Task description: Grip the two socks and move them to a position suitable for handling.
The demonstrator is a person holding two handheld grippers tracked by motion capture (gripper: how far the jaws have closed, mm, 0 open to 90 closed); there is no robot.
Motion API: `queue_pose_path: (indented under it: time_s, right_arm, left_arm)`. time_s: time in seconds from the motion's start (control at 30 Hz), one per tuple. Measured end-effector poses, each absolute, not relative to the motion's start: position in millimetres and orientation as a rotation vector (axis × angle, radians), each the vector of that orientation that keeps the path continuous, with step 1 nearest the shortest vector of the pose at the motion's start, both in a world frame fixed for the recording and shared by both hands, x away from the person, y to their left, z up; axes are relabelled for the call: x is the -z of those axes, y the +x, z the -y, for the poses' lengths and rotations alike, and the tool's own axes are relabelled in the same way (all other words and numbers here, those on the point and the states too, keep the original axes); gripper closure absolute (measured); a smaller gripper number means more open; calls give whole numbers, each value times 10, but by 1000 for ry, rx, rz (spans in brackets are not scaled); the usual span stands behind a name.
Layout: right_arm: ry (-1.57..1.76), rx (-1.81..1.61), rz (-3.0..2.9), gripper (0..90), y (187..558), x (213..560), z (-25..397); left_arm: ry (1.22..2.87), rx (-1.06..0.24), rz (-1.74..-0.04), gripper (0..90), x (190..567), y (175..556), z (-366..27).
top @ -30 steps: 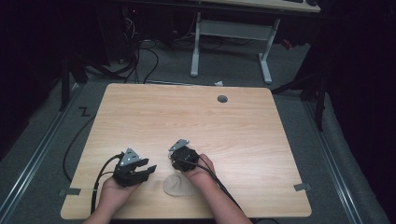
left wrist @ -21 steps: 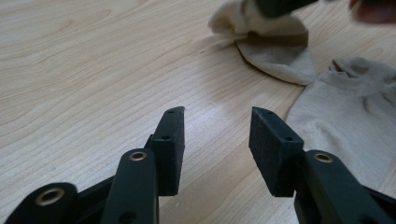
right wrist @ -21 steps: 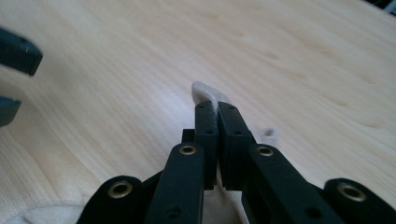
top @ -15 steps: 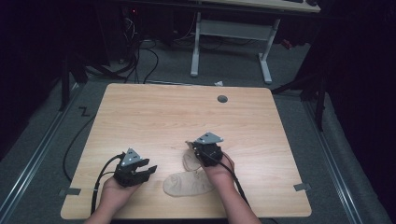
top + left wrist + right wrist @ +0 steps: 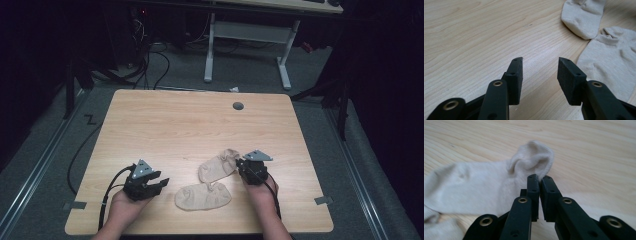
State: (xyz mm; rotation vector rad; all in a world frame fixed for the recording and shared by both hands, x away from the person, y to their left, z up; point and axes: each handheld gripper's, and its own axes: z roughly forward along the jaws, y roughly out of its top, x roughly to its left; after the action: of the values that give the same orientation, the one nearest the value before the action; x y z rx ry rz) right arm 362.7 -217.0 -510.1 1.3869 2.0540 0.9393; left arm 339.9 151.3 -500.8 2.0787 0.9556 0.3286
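Two beige socks lie on the wooden table [image 5: 200,125], down at the 6 o'clock edge near the person. Biggest thing first: table is bare otherwise, small round grommet [image 5: 238,106] at 12 o'clock, well apart from the work.

Lower sock [image 5: 202,196] lies flat, at about 6 o'clock from table centre. Upper sock [image 5: 218,167] sits just beside it toward 1 o'clock, toe near or touching the lower one's cuff; can't tell which.

Right gripper [image 5: 241,163] is clamped on the cuff of the upper sock [image 5: 474,187]; right gripper view shows the jaws pinched together with only a thin fold of cuff between them. Left gripper [image 5: 162,182] hangs at 9 o'clock from the lower sock, jaws spread, nothing held; left gripper view shows the lower sock [image 5: 609,62] at its 3 o'clock and the upper sock [image 5: 584,17] at 1 o'clock.

Risks, my judgement:
- Thin pinch at the very cuff edge: a quick pull could slip the fabric out, sock drops.
- Socks lie so close that dragging the held one may snag and shift the lower sock, spoiling alignment.
- Held sock is bunched at the cuff, so it may fold or twist when laid down.
- Left gripper, if it closes low, may catch bare wood instead of fabric, since the sock lies flat.
- Both socks near the table's 6 o'clock edge: a tug that way could pull one off.
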Motion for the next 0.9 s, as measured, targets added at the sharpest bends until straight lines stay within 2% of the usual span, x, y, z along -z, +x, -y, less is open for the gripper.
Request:
queue_pose_path:
  time_s: [0.2,0.33,0.63,0.9]
  right_arm:
    - [1418,-919,-2012,773,3490,5137,2383]
    - [1376,-914,-2025,808,3491,5057,2382]
    - [1272,-892,-2217,893,3584,5158,1969]
    - [1148,-866,-2316,899,3580,5237,1596]
  left_arm:
    - [2089,-326,-953,559,5015,3402,-1498]
    - [2097,-325,-951,558,5025,3406,-1477]
    - [2105,-327,-954,556,5045,3414,-1458]
    - [2105,-330,-956,554,5055,3434,-1448]
